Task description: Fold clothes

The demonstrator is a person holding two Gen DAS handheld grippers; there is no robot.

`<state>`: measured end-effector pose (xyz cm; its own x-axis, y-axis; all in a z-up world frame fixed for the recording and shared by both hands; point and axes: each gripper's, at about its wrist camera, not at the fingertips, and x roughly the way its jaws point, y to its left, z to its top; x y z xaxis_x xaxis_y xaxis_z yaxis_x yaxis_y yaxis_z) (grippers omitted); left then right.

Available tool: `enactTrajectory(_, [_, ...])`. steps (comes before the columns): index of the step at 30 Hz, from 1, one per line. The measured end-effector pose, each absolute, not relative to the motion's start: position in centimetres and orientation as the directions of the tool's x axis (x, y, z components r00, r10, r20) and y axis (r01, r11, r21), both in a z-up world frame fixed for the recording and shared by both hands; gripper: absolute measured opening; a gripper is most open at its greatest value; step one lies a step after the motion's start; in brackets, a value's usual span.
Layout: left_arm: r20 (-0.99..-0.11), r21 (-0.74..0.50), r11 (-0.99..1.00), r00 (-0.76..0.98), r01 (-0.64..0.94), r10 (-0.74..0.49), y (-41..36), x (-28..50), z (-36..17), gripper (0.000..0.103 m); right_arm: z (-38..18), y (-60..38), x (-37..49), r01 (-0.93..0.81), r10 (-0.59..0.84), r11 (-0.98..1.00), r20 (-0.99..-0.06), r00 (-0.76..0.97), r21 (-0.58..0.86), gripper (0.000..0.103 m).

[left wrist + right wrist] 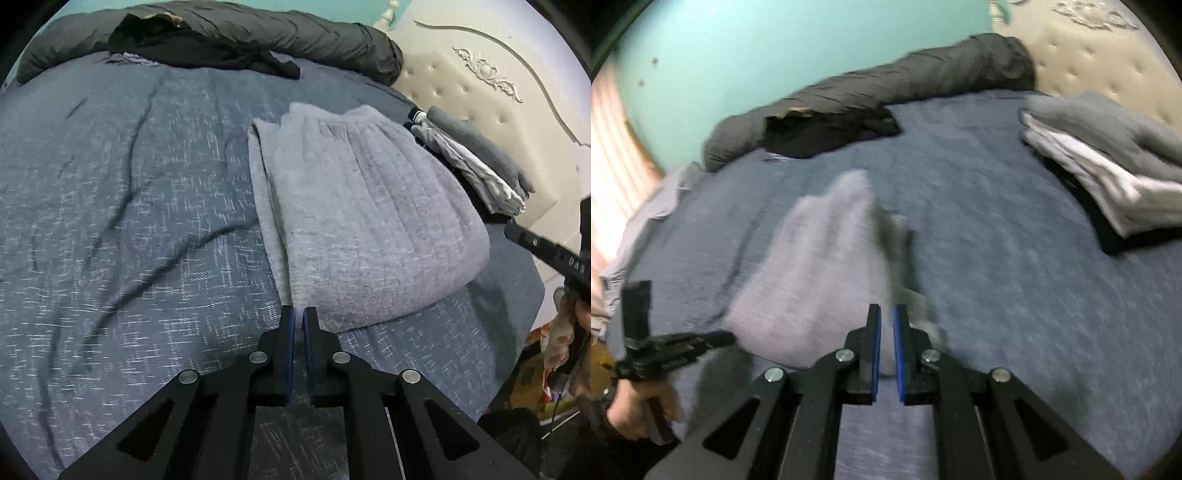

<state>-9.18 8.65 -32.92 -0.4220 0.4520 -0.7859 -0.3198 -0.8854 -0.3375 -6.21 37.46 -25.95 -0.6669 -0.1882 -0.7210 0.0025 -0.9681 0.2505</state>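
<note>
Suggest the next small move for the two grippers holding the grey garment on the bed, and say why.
Probably carry the pinched near edge forward and lay it over the far half. Both the left gripper and right gripper are shut on the near edge of the grey garment, which lies as a long, narrow fold on the blue bedspread, longer than the folded stack by the headboard.

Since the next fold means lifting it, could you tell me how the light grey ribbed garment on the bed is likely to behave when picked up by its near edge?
The grey garment looks like soft, thick knit, so it would probably droop and sag from the left gripper. Its folded layers seem loose and may slide open. The coarse bedspread likely resists dragging.
</note>
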Motion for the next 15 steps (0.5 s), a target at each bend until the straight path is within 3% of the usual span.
enactTrajectory(8, [-0.729,-0.376,-0.860,-0.463,-0.345,0.504,8.3,-10.2,-32.2,0.007,-27.3,33.7,-10.5,0.074,-0.211,-0.975,-0.765,-0.609,0.210,0.006])
enactTrajectory(15, [-0.781,-0.353,-0.857,-0.387,-0.374,0.490,10.6,-11.8,-34.5,0.007,-30.4,35.1,-12.6,0.018,-0.188,-0.976,-0.794,-0.578,0.217,0.006])
